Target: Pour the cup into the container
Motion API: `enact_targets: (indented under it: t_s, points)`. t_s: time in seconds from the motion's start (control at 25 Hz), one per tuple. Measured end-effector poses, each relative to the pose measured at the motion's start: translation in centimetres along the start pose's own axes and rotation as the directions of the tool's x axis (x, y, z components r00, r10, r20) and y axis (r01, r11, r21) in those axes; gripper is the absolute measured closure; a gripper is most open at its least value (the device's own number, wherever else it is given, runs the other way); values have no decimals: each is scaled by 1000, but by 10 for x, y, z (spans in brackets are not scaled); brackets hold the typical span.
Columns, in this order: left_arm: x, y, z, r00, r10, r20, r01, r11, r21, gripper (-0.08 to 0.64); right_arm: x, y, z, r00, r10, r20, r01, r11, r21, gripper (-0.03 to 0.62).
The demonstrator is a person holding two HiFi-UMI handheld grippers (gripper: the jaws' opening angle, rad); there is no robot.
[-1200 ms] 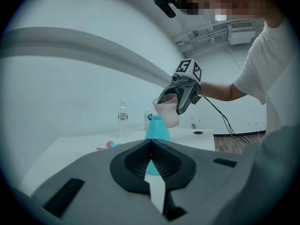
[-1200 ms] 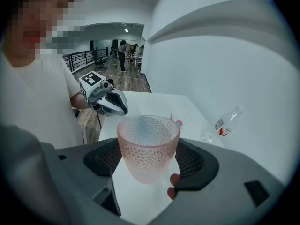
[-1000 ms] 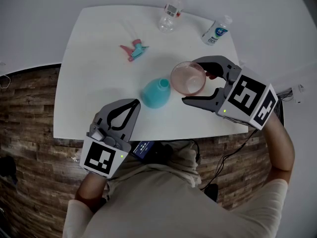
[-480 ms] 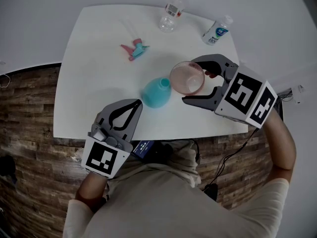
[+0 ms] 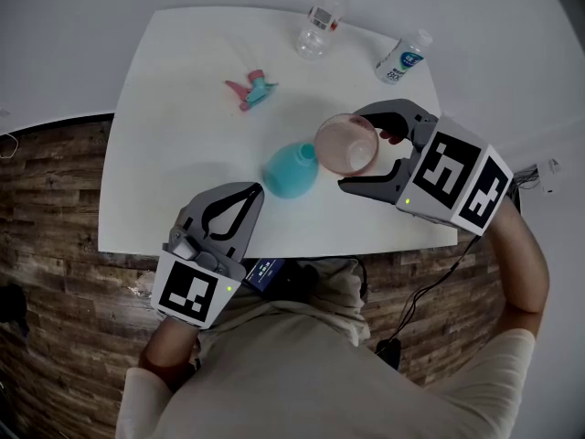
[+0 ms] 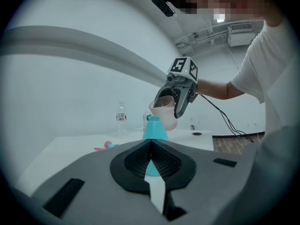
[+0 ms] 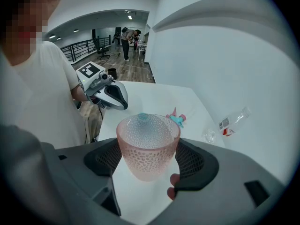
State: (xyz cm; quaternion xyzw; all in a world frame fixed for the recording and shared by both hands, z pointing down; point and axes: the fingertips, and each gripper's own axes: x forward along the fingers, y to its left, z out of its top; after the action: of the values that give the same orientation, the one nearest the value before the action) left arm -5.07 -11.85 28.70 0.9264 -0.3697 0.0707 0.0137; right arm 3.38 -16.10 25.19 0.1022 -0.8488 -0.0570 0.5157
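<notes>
Head view: the right gripper pinched the pink cup by its sides, off the table, at 2 o'clock of the teal container. Over the last second cup and container had hardly shifted, so the pour was probably not yet started. The left gripper sat at 7 o'clock of the container, idle.

Left gripper view: the left gripper had its jaws pressed together on nothing. The cup hung just behind the container neck.

Right gripper view: both jaws pressed the cup wall, rim facing away. The container mouth showed through it at 12 o'clock. No contents could be made out.
</notes>
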Motion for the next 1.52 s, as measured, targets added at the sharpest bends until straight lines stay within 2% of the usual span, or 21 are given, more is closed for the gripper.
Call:
enact_targets:
  t_s: [1.52]
  points:
    - [-4,4,-1,1000,3,8,-3,1000,0,549,0,-4,-1,992,-1,-123,-5,999,-48,227]
